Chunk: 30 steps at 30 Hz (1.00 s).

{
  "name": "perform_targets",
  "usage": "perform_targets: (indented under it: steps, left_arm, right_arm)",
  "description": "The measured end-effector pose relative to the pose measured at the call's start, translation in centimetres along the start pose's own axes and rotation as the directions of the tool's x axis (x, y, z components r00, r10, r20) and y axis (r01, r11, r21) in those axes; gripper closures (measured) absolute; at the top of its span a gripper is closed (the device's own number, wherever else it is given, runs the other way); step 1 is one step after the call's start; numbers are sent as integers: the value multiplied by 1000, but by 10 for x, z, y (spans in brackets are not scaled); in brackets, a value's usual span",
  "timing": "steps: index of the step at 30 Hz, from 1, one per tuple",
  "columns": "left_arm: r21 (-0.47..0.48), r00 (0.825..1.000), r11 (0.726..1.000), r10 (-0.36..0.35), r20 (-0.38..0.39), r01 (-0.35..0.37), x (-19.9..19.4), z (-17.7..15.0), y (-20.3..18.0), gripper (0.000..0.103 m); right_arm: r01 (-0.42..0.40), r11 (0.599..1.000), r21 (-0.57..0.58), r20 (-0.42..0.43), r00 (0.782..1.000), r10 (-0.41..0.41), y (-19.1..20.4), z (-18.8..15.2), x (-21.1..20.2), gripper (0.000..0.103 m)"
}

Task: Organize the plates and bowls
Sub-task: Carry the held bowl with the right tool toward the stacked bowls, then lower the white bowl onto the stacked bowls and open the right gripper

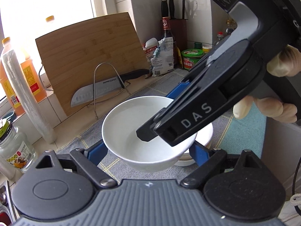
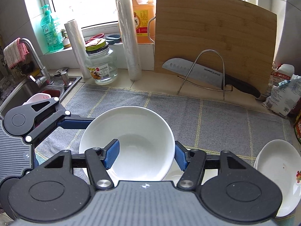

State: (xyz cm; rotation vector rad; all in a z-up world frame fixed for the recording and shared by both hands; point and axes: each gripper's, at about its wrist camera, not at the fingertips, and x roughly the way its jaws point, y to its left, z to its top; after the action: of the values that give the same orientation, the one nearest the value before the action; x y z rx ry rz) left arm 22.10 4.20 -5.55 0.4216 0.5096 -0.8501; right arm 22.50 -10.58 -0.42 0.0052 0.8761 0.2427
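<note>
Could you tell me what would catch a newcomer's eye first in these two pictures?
First, the white bowl in the middle, above the grey checked cloth, with both grippers at it: the right gripper has one blue finger inside the rim and one outside, and the left gripper spans it from the side. Next, the bamboo cutting board leaning at the back with a large knife in a wire stand before it.

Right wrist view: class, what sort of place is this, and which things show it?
Most likely a home kitchen counter: a sink with a tap, a knife leaning against a wooden cutting board, and a bottle of cooking oil by the window.
</note>
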Motion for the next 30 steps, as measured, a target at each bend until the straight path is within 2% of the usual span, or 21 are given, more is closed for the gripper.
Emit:
perform_targets:
  steps: [7,16,30]
  left_arm:
    - [33,998,998,-63,11,62,17,13,-13,11]
    - [41,991,990,-130,-20,131,45,15,-29,11]
    - [15,984,987,-161,-71,162,68,13,-30,11]
  right_arm:
    - [50,997,54,8,999,-50,-27,-9,-11,35]
    - [105,988,115,-19,994,-104,-48,-26,-8,35]
    - [112,982,155,-59,993,-104,-63,-32,11,35]
